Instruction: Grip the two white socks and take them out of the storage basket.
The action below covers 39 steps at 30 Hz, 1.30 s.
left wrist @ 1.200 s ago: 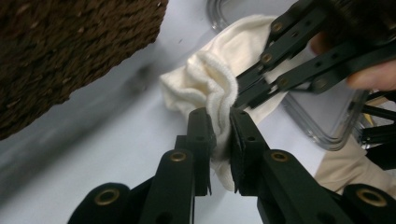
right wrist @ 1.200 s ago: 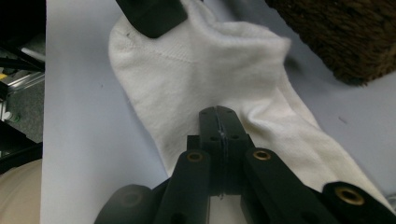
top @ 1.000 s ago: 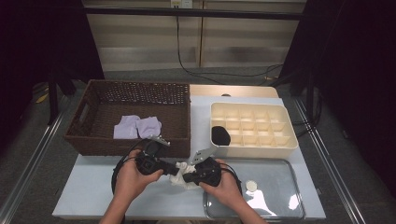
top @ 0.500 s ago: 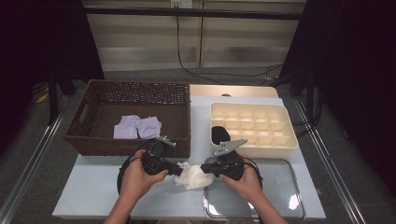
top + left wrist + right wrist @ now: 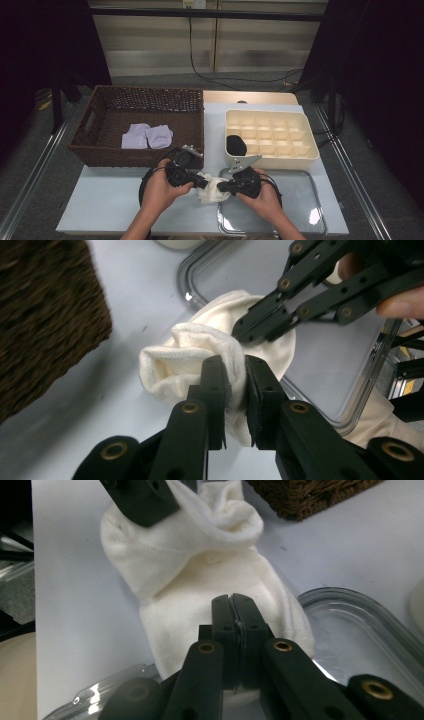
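High view: the white sock (image 5: 212, 189) lies bunched at the near left corner of the clear tray (image 5: 300, 210), squarely between the left gripper (image 5: 201, 183) and the right gripper (image 5: 224, 187), equally near both

Left gripper view: its jaws pinch a fold of the sock (image 5: 210, 360), cuff end off the tray

Right gripper view: its jaws, pressed nearly together, nip thin cloth at the sock's (image 5: 200, 595) tray end, so the long axis runs gripper to gripper
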Motion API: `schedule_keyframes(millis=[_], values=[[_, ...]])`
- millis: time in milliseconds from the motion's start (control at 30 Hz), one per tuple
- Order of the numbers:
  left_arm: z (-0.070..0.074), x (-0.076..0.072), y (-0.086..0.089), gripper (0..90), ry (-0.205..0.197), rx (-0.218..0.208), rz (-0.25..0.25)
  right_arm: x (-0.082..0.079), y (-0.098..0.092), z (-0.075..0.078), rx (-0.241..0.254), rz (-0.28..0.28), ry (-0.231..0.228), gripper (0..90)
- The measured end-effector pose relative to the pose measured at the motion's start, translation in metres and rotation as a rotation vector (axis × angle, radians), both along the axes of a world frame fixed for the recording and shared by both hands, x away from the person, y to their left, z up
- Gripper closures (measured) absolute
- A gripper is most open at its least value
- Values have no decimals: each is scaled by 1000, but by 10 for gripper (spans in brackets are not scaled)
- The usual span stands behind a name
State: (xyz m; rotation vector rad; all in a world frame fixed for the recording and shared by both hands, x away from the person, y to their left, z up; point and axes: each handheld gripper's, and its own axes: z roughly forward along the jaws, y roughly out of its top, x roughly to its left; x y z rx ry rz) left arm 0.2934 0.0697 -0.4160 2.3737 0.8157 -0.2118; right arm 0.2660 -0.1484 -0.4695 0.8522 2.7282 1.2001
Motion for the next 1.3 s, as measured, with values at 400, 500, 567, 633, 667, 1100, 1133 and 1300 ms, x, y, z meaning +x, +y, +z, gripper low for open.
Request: schedule_keyframes(millis=[400, 500, 567, 633, 667, 1100, 1133, 1300], values=[[-17, -2, -22, 794, -13, 6, -46, 3, -13, 10, 12, -53, -23, 888], [-20, -4, -28, 794, -17, 4, -54, 7, -18, 17, 20, -70, -47, 887], [-21, -6, -31, 792, -18, 8, -55, 8, -17, 22, 30, -77, -54, 879], [-22, -6, -33, 787, -21, 10, -64, 9, -13, 25, 41, -73, -59, 875], [-23, -6, -34, 786, -22, 14, -63, 10, -11, 26, 42, -71, -60, 874], [-19, -10, -23, 661, -55, -18, -40, 13, 5, 6, 6, -36, -16, 885], [-16, -10, -21, 652, -58, -24, -32, 12, 4, 6, 0, -35, -16, 885], [-6, -8, -6, 638, -75, -54, 20, 11, 2, 4, 14, -41, -8, 886]])
